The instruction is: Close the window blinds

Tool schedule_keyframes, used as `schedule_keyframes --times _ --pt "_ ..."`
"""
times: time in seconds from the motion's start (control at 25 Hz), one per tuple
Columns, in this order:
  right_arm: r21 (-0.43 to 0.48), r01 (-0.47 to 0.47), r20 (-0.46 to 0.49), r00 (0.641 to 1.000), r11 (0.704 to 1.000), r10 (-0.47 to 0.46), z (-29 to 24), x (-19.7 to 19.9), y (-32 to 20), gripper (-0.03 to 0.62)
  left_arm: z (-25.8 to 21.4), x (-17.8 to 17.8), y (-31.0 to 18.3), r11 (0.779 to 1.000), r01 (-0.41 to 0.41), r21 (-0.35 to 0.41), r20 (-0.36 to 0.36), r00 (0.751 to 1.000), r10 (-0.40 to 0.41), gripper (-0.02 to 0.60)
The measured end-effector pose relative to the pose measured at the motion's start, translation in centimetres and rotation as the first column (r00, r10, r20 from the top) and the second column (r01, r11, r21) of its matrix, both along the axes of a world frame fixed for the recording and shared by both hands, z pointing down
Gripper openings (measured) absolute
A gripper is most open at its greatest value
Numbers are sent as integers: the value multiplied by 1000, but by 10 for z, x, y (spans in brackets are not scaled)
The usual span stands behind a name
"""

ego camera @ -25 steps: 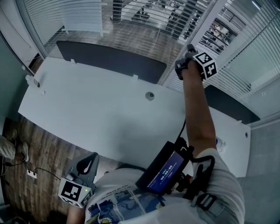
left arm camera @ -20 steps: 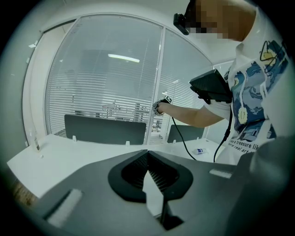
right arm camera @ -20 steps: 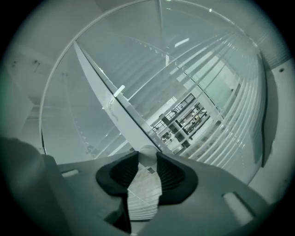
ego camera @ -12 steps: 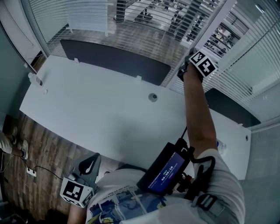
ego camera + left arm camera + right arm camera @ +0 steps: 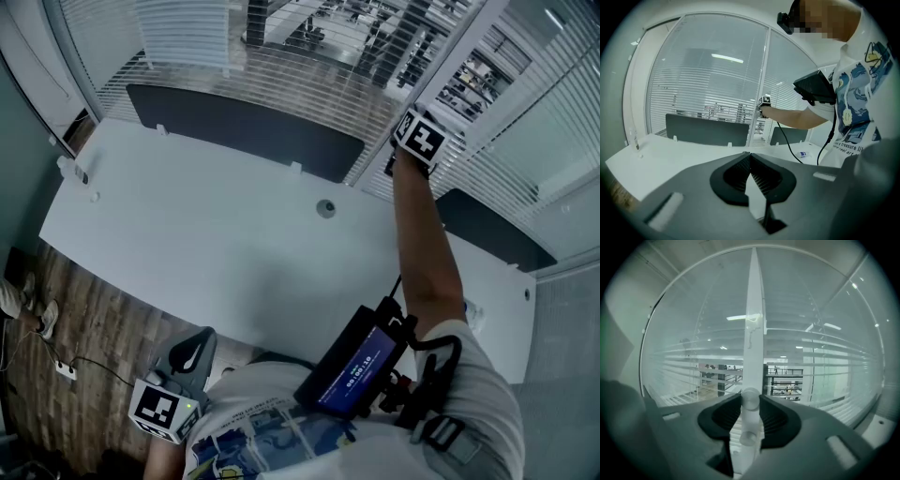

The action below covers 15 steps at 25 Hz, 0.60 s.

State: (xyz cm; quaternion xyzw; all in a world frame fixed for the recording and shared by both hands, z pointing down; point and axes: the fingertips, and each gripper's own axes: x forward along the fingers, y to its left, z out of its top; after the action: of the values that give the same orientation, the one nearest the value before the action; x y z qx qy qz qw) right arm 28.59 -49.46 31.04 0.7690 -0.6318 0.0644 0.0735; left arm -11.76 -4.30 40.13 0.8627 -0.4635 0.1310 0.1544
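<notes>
Pale room, dark accents
Desk (image 5: 187, 234) was white, blinds (image 5: 309, 80) white-striped, divider panel (image 5: 244, 127) charcoal, floor (image 5: 84, 319) brown wood-grain at lower left.

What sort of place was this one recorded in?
Most likely an office: a long white desk with dark divider screens, glass walls hung with slatted blinds, and more workspace visible beyond them.

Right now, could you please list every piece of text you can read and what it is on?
"treasure", below it "are real art": on the shirt, partly cut off.
Timer-like digits on the screen: too blurred to read.
Label on the item on the desk: too small.
The left cube and right cube: square patterns, no words.
</notes>
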Motion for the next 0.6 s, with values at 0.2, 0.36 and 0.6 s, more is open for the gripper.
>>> schedule_keyframes --times 0.2,0.36,0.6 --pt "-33 9 -136 991 999 -13 -1 -4 -1 124 -1 1 -1 1000 -7 -5 -2 1000 7 3" --pt "-52 21 -271 962 998 -35 -10 -10 -1 124 0 3 -2 1000 -14 -7 -3 1000 14 3" --pt "-97 0 -437 898 995 -42 -2 -11 -1 124 8 3 -2 1000 -27 -2 -2 1000 27 3"
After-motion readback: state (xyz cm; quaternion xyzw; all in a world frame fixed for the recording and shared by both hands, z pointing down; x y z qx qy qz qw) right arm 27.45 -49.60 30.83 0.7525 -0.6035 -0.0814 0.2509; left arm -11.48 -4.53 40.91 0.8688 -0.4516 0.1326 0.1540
